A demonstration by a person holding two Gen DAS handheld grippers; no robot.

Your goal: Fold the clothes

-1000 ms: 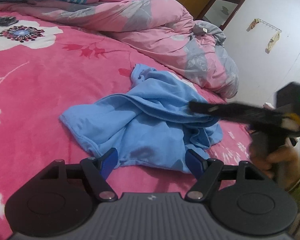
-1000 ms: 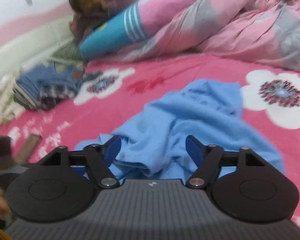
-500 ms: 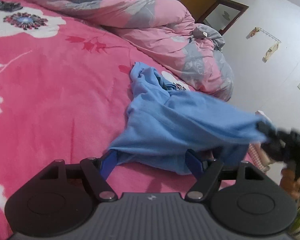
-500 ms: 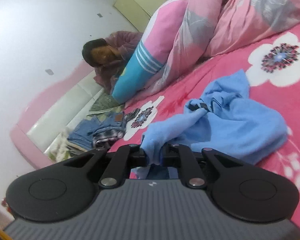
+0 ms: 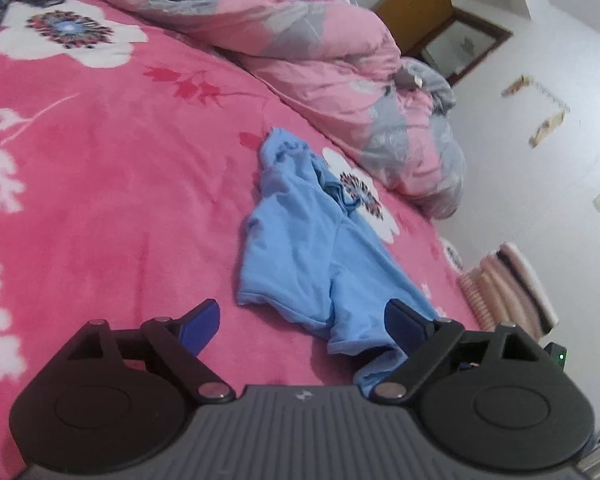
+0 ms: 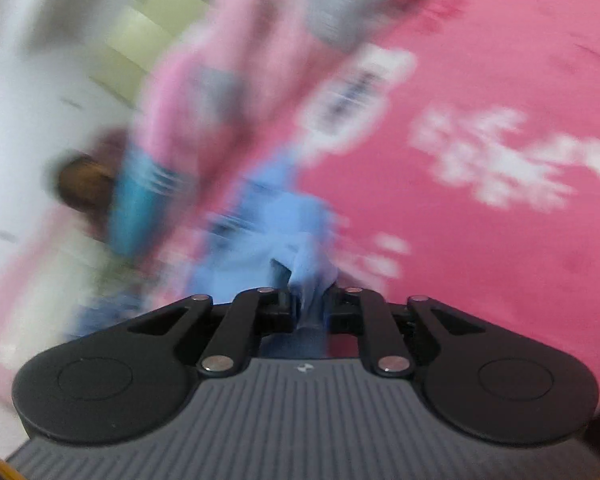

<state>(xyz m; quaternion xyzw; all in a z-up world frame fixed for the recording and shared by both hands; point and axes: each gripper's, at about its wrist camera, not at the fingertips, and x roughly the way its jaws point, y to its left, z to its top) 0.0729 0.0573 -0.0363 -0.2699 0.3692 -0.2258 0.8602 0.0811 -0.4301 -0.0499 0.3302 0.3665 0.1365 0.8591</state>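
**Blue garment stretched across the pink bedspread**

Where the right wrist view smears into streaks, only the nearest things read clearly: the right gripper [image 6: 311, 312] has a bunch of the light blue garment [image 6: 296, 240] pinched between its pads, and its jaws, narrow as they stand, are easing apart with the cloth still caught there. Beyond that the blur swallows nearly everything; a person's dark-haired head [image 6: 82, 182] by the wall and a teal striped pillow [image 6: 140, 204] are just guessable.

The left gripper [image 5: 300, 320] is sharp. Its jaws stand wide and are opening further, blue pads clear of the fabric, though the garment's [image 5: 300, 248] near hem lies between them and slips out of sight behind the right-hand finger [image 5: 406, 326]. From there the garment runs away up the bed in a crumpled strip, its far end bunched beside a white printed flower.

It lies on a hot-pink floral bedspread [image 5: 100, 168]. Behind it a pink and grey quilt [image 5: 340, 72] is heaped along the bed's far side. Off the bed's edge sits a striped pinkish bundle [image 5: 508, 288], half cut off, then a white wall, a wooden door [image 5: 412, 20] and a framed mirror [image 5: 460, 48].
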